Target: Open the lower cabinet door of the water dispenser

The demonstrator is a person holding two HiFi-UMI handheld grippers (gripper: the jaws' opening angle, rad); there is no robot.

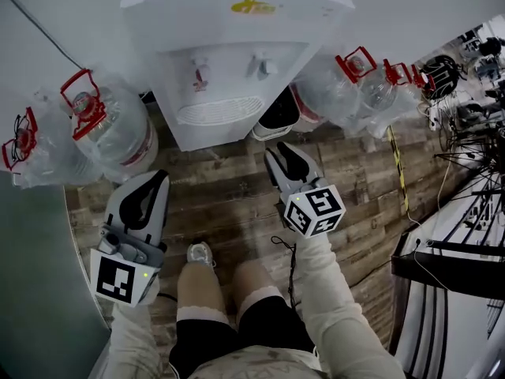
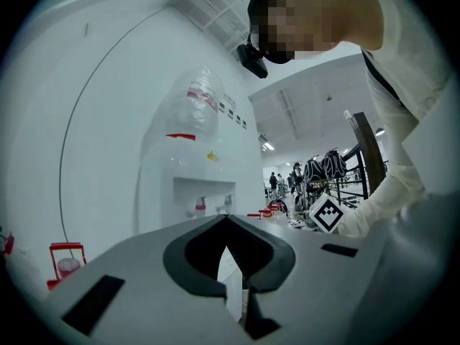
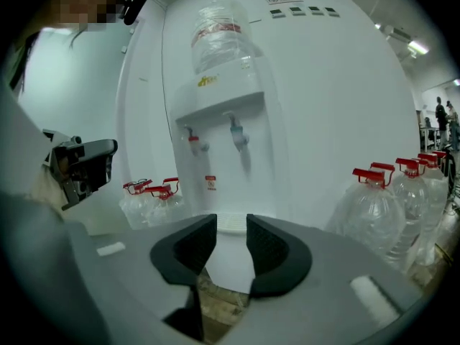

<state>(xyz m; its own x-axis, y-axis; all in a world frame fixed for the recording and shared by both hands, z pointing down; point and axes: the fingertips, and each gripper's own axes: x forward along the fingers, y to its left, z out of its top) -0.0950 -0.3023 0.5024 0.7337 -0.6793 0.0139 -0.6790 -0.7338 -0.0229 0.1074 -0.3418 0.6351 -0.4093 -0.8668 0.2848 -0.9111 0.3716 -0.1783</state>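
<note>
The white water dispenser (image 1: 229, 46) stands against the wall, seen from above, with its drip grille (image 1: 217, 110) facing me. In the head view only a narrow strip of its lower front (image 1: 211, 139) shows. My left gripper (image 1: 151, 181) is low over the wooden floor, left of the dispenser's front, shut and empty. The right gripper (image 1: 280, 152) points at the dispenser's right front corner, apart from it. In the right gripper view that gripper (image 3: 231, 225) is open, with the white lower cabinet door (image 3: 228, 259) showing between its jaws. In the left gripper view the left gripper (image 2: 227, 218) has its tips together.
Large clear water bottles with red handles lie left (image 1: 106, 129) and right (image 1: 347, 85) of the dispenser. A black and red object (image 1: 280, 109) sits beside its right side. Cables and racks (image 1: 465, 125) crowd the far right. A grey surface (image 1: 31, 290) lies at left.
</note>
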